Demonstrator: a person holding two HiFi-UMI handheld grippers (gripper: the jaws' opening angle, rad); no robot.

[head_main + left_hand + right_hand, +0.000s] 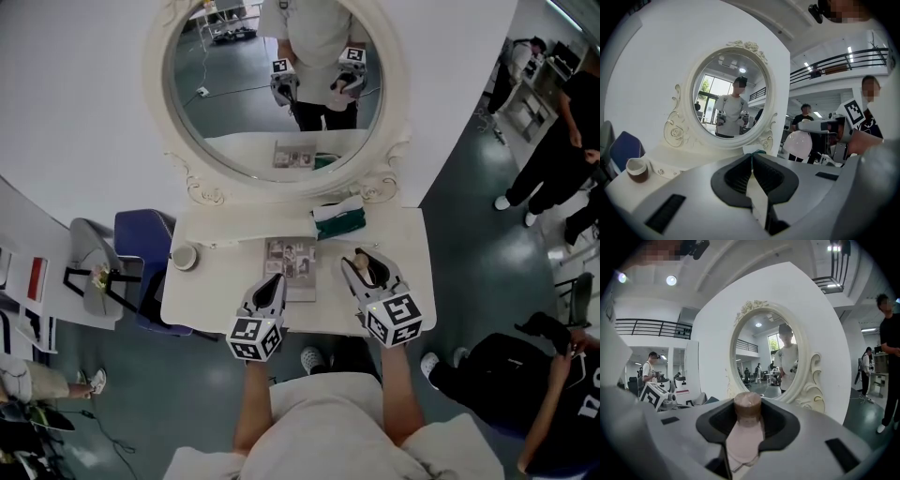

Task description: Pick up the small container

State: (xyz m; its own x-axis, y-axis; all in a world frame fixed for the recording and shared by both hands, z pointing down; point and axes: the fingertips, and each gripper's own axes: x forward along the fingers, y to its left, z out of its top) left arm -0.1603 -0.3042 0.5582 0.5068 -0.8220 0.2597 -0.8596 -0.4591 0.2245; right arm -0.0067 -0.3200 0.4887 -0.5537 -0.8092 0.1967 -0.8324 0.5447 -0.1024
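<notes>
White dressing table (216, 292), with an ornate oval mirror (234, 112) standing at its back edge; the glass reflects the person and both grippers. Right gripper (364, 265): held over the right half of the tabletop, jaws partly apart and closed on the small container (746, 425), which stands upright between the pads. Small container: pale pink body, brown cap, the cap rising just above the jaw tips in the right gripper view; it is lifted clear of the table surface as far as the head view shows. Left gripper (273, 281): held over the front middle of the table, fingers brought together tip to tip with nothing between them. Booklet (291, 262): lying flat at the table's centre, its near end just beneath the left gripper's tips. Cup (185, 256): white with a brown inside, upright near the left edge of the table, well apart from both grippers. Folded green-and-white cloth (339, 218): at the back of the table, just below the mirror's frame. Blue chair (141, 244): standing at the table's left side, touching or nearly touching its edge.
</notes>
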